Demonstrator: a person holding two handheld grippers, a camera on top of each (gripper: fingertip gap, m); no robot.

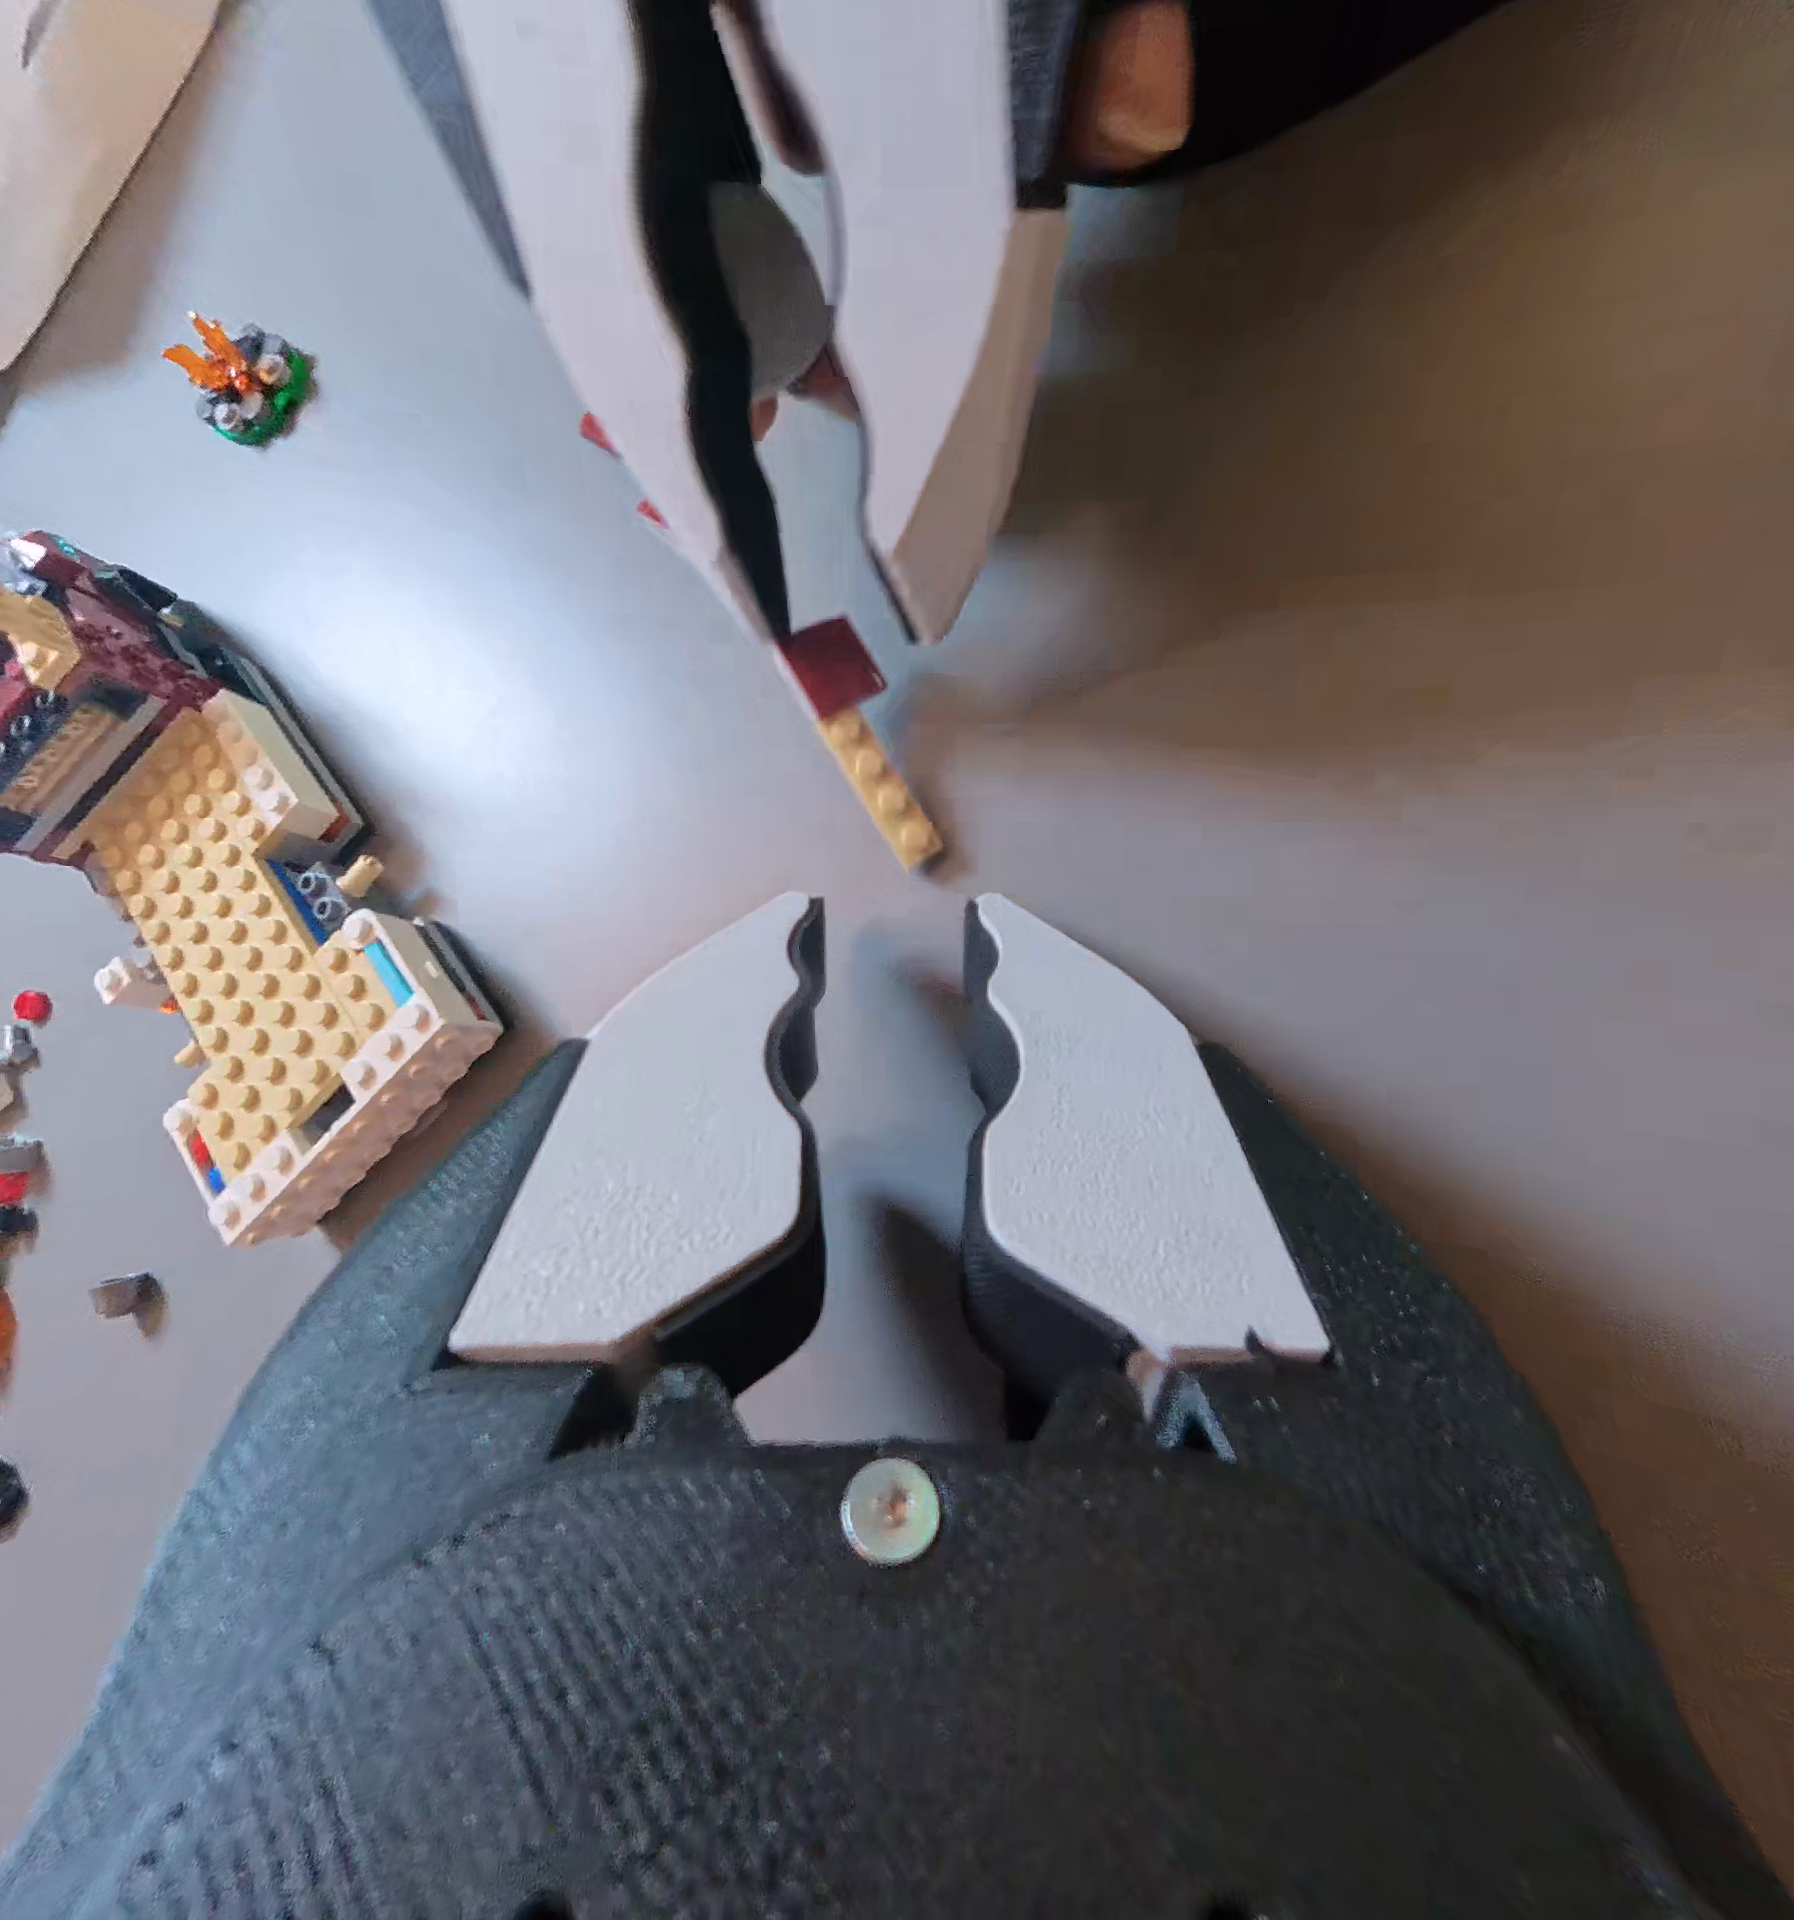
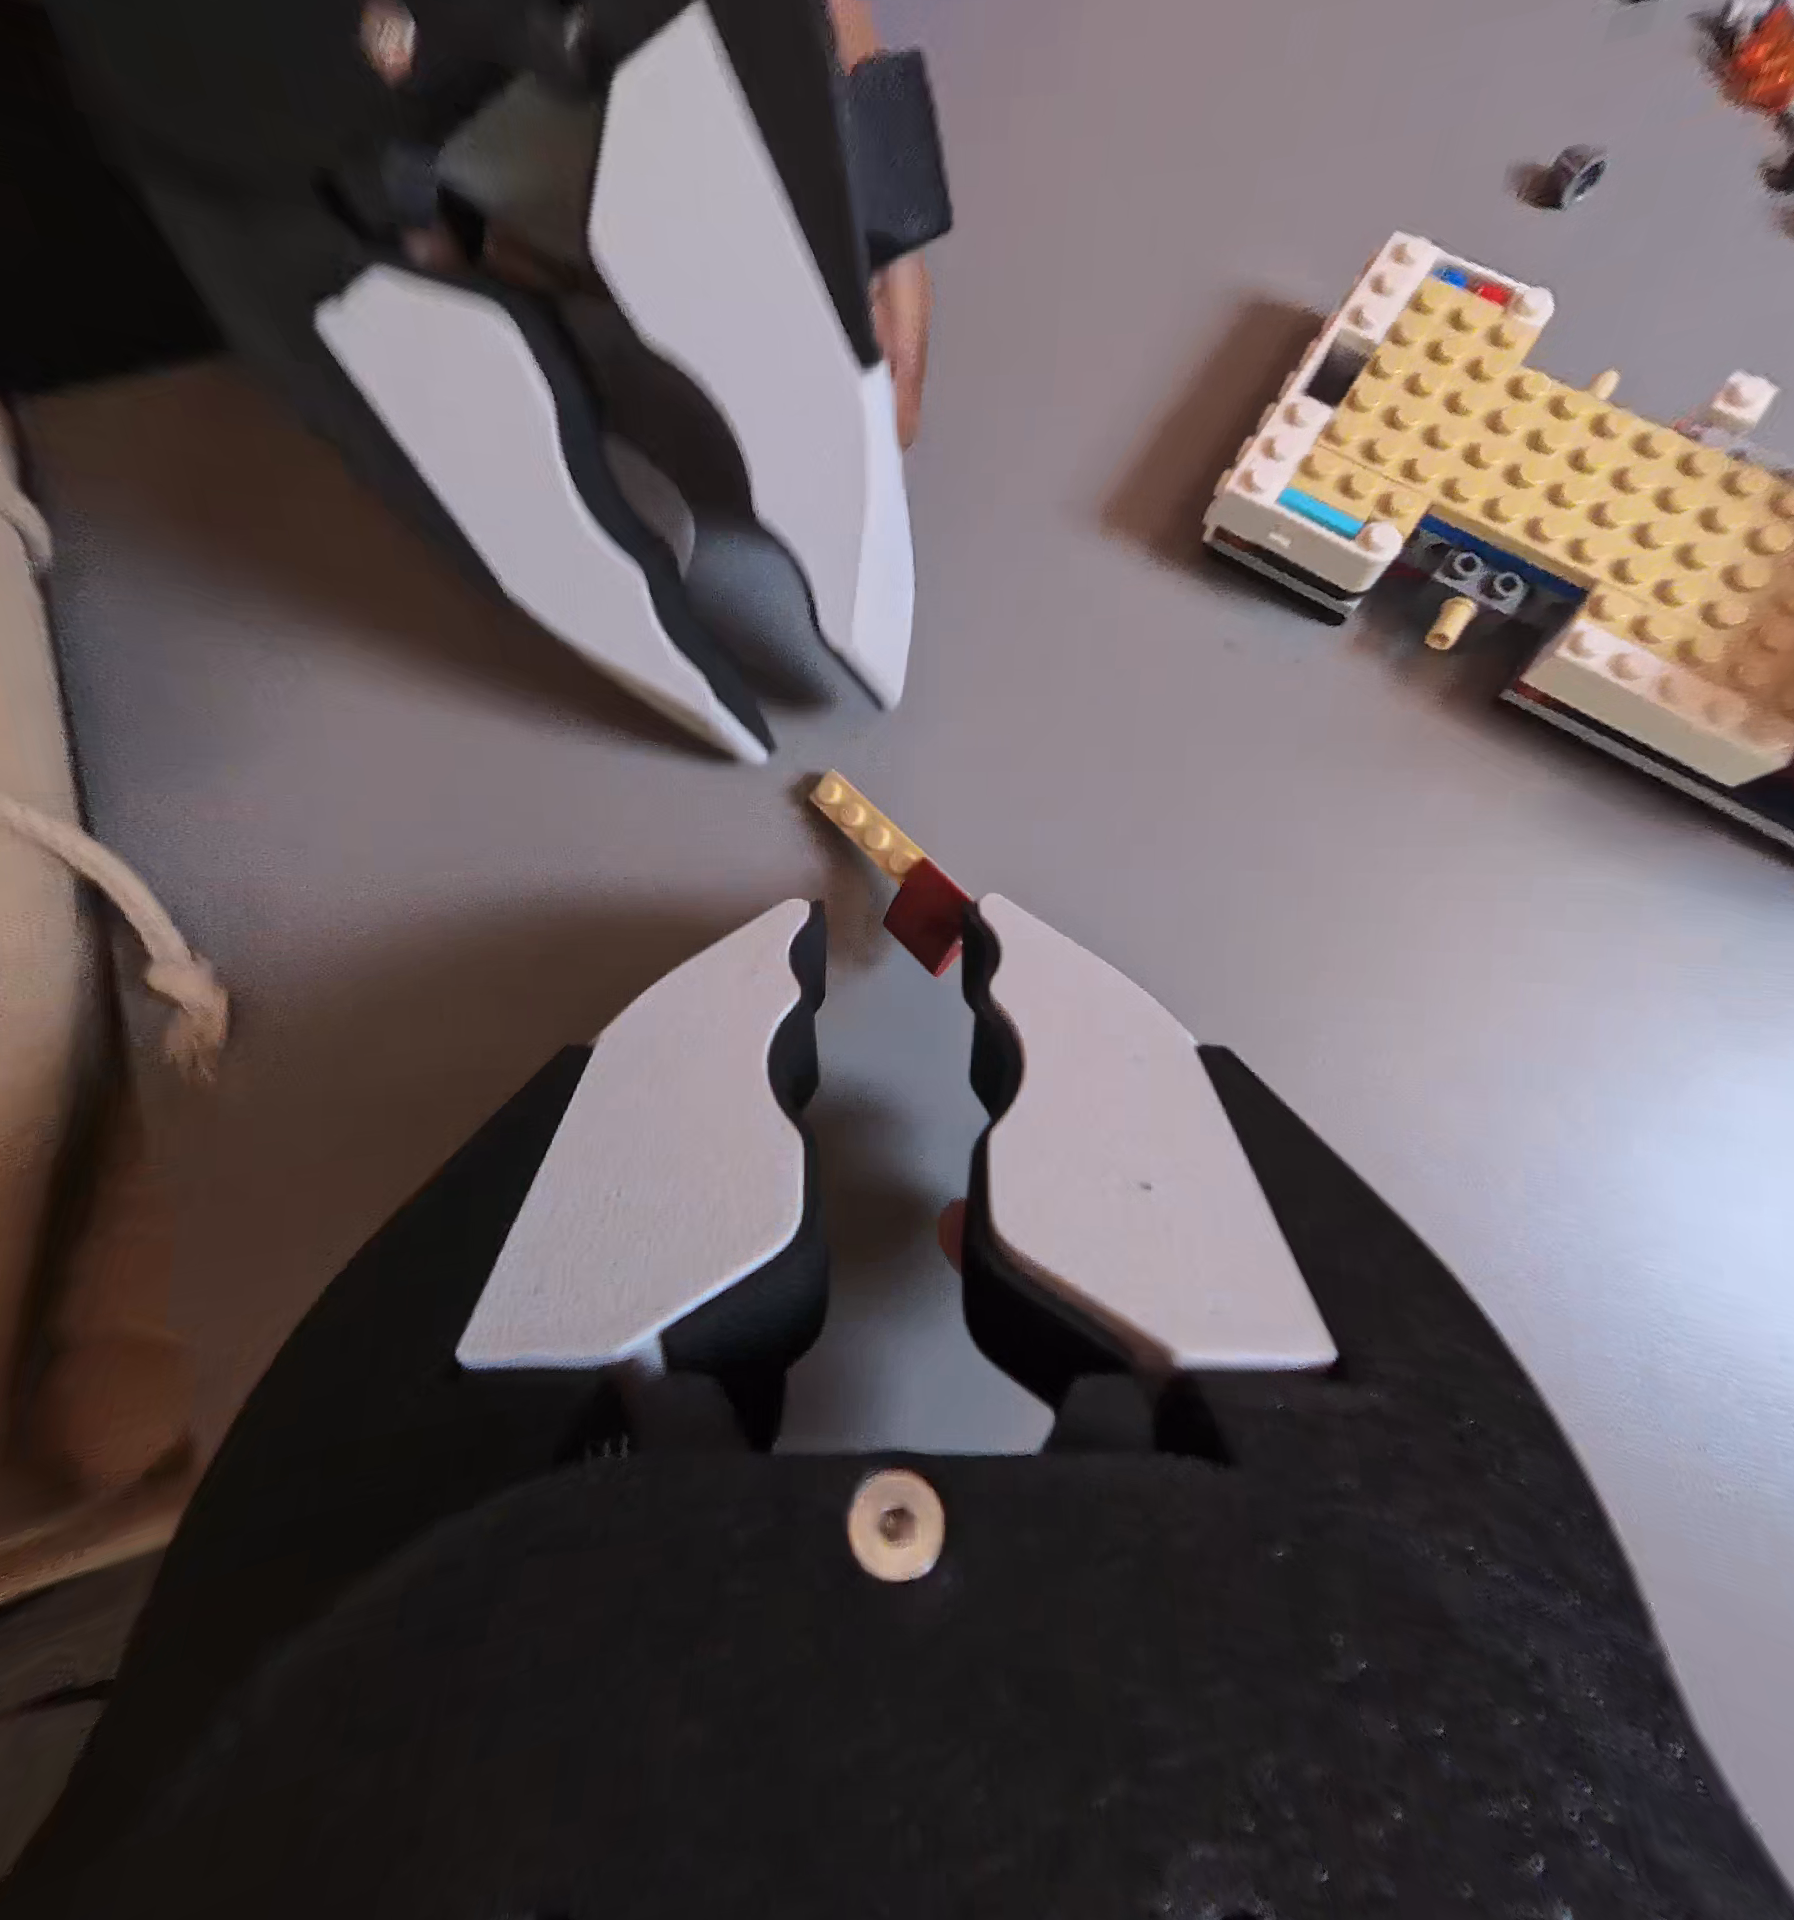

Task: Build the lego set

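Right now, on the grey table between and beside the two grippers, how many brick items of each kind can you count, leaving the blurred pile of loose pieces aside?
Large tan-and-white studded brick building: 1
Thin tan studded strip with a dark red square tile on one end: 1
Small green-based model with orange flames: 1
Total: 3

My left camera rides just behind my left jaws (image 1: 893, 914), tipped steeply down at the grey worktop (image 1: 560, 644) from close above. My right camera sits the same way behind my right jaws (image 2: 893, 914), just as near the surface. The two face each other across one patch of worktop: each sees the other's jaws at the top of its frame, the small tan and dark red brick piece (image 1: 872, 748) (image 2: 893, 873) between them, and the tan studded model (image 1: 238, 956) (image 2: 1547, 468), on the left in my left view, on the right in my right.
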